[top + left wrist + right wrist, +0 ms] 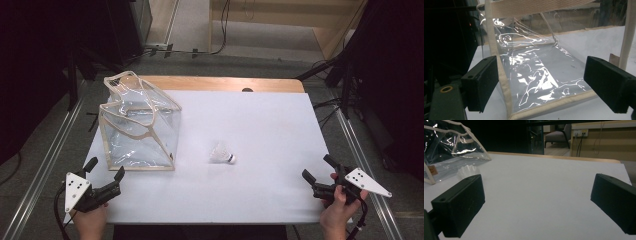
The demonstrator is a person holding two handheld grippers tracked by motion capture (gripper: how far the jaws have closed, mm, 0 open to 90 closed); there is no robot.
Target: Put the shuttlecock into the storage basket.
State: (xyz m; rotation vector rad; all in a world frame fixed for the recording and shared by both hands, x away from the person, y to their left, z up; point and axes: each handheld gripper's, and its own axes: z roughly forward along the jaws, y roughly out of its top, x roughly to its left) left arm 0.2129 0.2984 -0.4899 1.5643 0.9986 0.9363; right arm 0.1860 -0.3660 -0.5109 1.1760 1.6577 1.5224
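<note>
A clear plastic tote bag with beige trim and straps stands on the left of the white table. A white shuttlecock lies on its side near the table's middle, to the right of the bag. My left gripper is open at the front left corner, just short of the bag's near bottom edge. In the left gripper view the bag sits close between the spread jaws. My right gripper is open at the front right edge, empty. In the right gripper view the shuttlecock peeks above the left jaw, beside the bag.
A strip of wooden tabletop shows behind the white sheet. Metal rails run along both sides of the table. Cables and dark stands sit on the floor at the back and right.
</note>
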